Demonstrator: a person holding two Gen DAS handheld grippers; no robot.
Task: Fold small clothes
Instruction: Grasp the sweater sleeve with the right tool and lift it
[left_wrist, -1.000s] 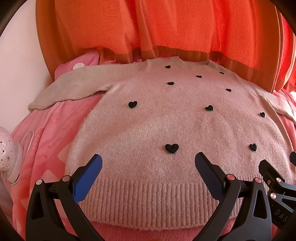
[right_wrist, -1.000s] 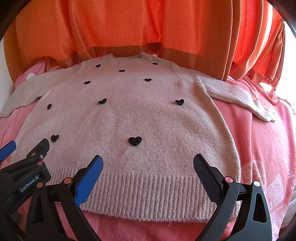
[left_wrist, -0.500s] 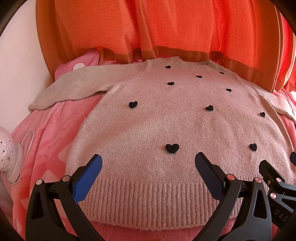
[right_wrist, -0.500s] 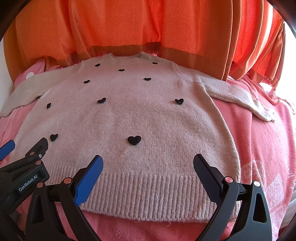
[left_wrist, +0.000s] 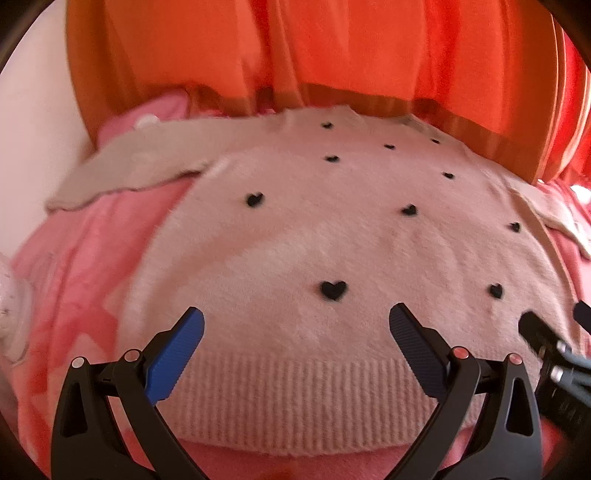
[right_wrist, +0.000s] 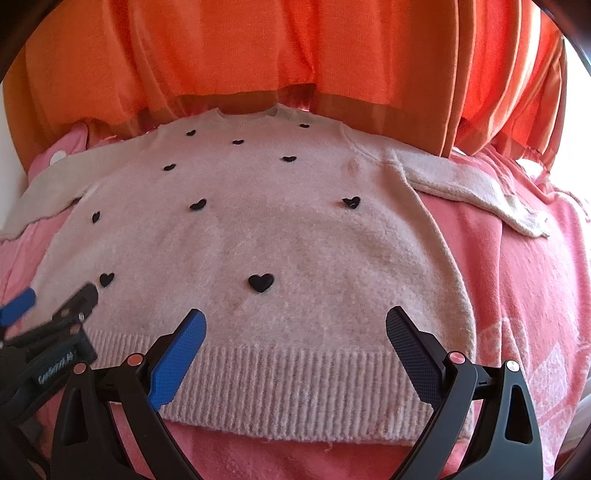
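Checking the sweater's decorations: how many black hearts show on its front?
10 black hearts on the sweater: three near the collar, two below, three mid-chest, two above the hem. None seems hidden.

The sweater (right_wrist: 258, 229) lies flat on the blanket (right_wrist: 517, 295), filling the middle of both views, its neckline toward the top of the frame and its ribbed hem (right_wrist: 295, 387) toward the bottom. One sleeve (left_wrist: 147, 166) stretches to the upper left, the other sleeve (right_wrist: 472, 188) to the right. Behind the neckline hangs the curtain (right_wrist: 258, 48), across the top. The right gripper (right_wrist: 295, 325) hovers at the bottom centre over the hem, jaws spread. The left gripper (left_wrist: 297, 326) sits likewise, spread; in the right wrist view it shows at lower left.
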